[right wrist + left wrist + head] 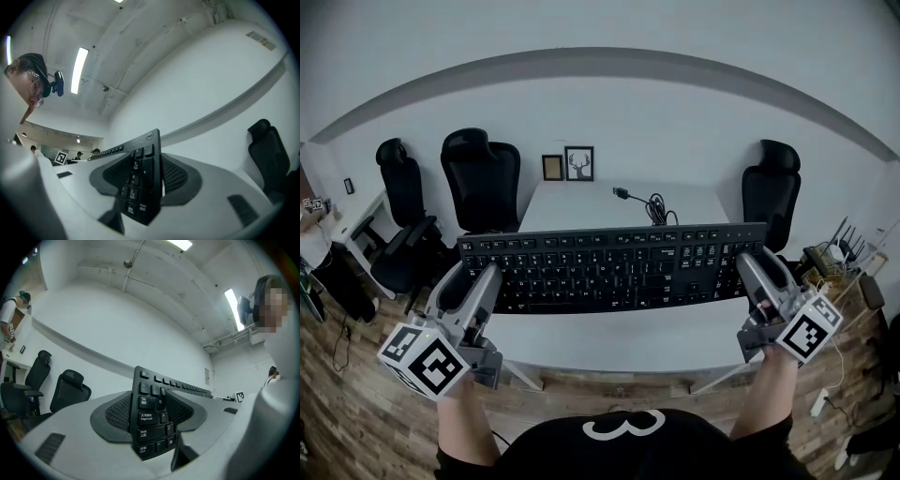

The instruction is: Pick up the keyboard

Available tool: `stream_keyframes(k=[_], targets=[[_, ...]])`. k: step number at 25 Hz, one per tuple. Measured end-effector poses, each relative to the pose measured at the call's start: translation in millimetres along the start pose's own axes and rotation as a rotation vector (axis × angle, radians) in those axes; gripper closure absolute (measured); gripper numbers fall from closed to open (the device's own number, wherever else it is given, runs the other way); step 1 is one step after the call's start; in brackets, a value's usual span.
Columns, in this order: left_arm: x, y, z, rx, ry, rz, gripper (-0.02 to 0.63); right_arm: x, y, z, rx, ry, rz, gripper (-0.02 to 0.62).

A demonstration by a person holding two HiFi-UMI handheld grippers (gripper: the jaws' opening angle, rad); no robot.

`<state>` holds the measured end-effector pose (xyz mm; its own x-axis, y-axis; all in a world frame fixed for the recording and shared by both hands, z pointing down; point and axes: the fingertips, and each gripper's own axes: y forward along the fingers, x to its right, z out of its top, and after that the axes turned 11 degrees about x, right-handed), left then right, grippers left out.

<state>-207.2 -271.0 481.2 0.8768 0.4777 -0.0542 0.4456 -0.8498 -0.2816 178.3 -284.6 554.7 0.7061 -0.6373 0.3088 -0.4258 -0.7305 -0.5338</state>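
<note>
A white table (581, 211) stands against a pale wall (675, 122), with black office chairs (483, 178) around it and two small framed pictures (579, 163) at its far edge. The floor (356, 422) is wood plank, and tube lights (231, 303) glow overhead.

Black full-size keyboard (614, 267), level and keys-up, each short end pinched between jaws.

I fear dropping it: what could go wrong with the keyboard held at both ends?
1. The left gripper and right gripper each pinch only a narrow end of the keyboard; if they drift or twist, one end may slip and hit the table.
2. A black cable lies on the table behind; if it is the keyboard's, which I cannot tell, it may tug.
</note>
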Motion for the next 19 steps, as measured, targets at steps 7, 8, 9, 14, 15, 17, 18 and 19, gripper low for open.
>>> stream_keyframes(k=[7, 8, 9, 14, 15, 17, 18, 19], targets=[[-0.2, 0.4, 0.3, -0.018, -0.008, 0.007, 0.379, 0.5, -0.5, -0.7, -0.009, 0.013, -0.004, 0.402], [-0.3, 0.7, 0.3, -0.022, -0.008, 0.007, 0.379, 0.9, -0.5, -1.3, -0.010, 0.016, -0.004, 0.402], [-0.5, 1.1, -0.2, -0.025, -0.009, 0.009, 0.379, 1.4, -0.3, -2.1, -0.011, 0.020, -0.003, 0.402], [-0.1, 1.3, -1.0, -0.036, -0.008, 0.018, 0.379, 4.4, 0.3, -5.3, -0.016, 0.034, -0.006, 0.403], [0.5, 1.3, -0.7, -0.036, -0.007, 0.018, 0.379, 5.0, 0.1, -5.4, -0.017, 0.035, -0.005, 0.403], [1.6, 1.2, -1.2, -0.037, -0.005, 0.021, 0.379, 5.9, 0.2, -6.3, -0.021, 0.041, 0.001, 0.403], [2.1, 0.9, -1.9, -0.038, -0.005, 0.023, 0.379, 5.9, 0.3, -7.2, -0.023, 0.047, 0.006, 0.403], [2.5, 0.6, -2.7, -0.040, -0.005, 0.025, 0.379, 5.8, 0.5, -8.2, -0.025, 0.054, 0.011, 0.403]])
